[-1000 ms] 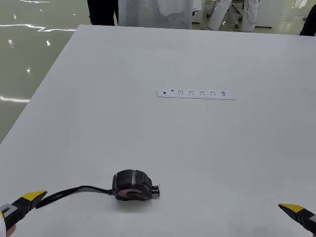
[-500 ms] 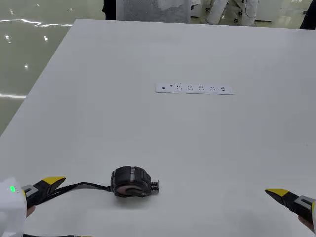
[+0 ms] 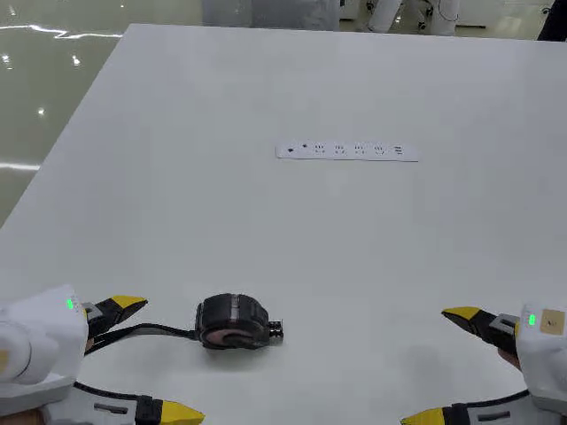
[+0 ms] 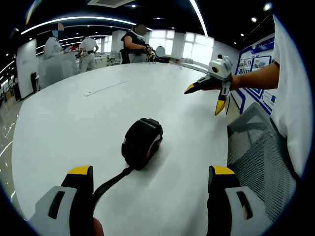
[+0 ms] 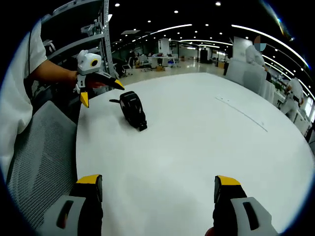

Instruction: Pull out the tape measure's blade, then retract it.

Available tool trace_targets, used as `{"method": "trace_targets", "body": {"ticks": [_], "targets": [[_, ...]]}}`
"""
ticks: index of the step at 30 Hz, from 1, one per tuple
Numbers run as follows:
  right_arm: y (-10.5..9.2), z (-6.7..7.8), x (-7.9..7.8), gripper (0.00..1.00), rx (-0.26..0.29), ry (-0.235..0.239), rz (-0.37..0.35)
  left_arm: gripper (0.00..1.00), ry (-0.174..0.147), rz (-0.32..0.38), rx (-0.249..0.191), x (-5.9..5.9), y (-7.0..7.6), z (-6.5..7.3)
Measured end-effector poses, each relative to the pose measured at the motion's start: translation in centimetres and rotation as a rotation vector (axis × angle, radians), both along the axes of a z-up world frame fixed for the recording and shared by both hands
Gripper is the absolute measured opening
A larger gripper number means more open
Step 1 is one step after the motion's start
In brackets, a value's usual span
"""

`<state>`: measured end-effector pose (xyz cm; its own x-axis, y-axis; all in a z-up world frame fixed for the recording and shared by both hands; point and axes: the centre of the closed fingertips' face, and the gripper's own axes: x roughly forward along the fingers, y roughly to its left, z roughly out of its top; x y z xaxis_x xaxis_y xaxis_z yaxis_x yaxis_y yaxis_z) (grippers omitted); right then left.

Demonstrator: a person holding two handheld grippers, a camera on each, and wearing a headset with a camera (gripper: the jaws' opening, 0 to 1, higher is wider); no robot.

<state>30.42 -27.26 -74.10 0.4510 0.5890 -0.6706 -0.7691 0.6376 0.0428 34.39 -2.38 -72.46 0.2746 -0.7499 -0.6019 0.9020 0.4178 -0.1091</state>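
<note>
The head view looks from high up, forward and down over the white surface (image 3: 266, 230). The tape (image 3: 232, 321) is at lower centre and the strip (image 3: 346, 151) at mid frame. The left gripper view sits low over the surface and faces along its own fingers (image 4: 78, 179). There the tape is close, at centre, and the right gripper (image 4: 203, 101) is at upper right. The right gripper view is also low and faces back toward it. There the tape is farther off, at upper left, near the left gripper (image 5: 103, 96). All three views share the tape and the strip.

The black tape measure (image 3: 232, 322) lies on its side, blade retracted; its black strap (image 3: 142, 334) trails leftward.
</note>
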Motion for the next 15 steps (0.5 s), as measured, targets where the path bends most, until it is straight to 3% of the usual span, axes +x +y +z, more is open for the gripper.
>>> {"method": "trace_targets", "body": {"ticks": [1, 7, 15], "targets": [[0.2, -0.1, 0.2, 0.95, -0.003, -0.001, 0.011, 0.94, 0.013, -0.013, -0.001, 0.0, -0.2, -0.2], [1.5, -0.4, 1.3, 0.94, 0.004, 0.003, 0.051, 0.92, 0.002, -0.071, 0.03, 0.6, -0.9, -0.8], [2.8, -0.8, 2.6, 0.93, 0.003, 0.004, 0.086, 0.87, 0.018, -0.128, 0.047, 1.7, -1.8, -1.5]]}}
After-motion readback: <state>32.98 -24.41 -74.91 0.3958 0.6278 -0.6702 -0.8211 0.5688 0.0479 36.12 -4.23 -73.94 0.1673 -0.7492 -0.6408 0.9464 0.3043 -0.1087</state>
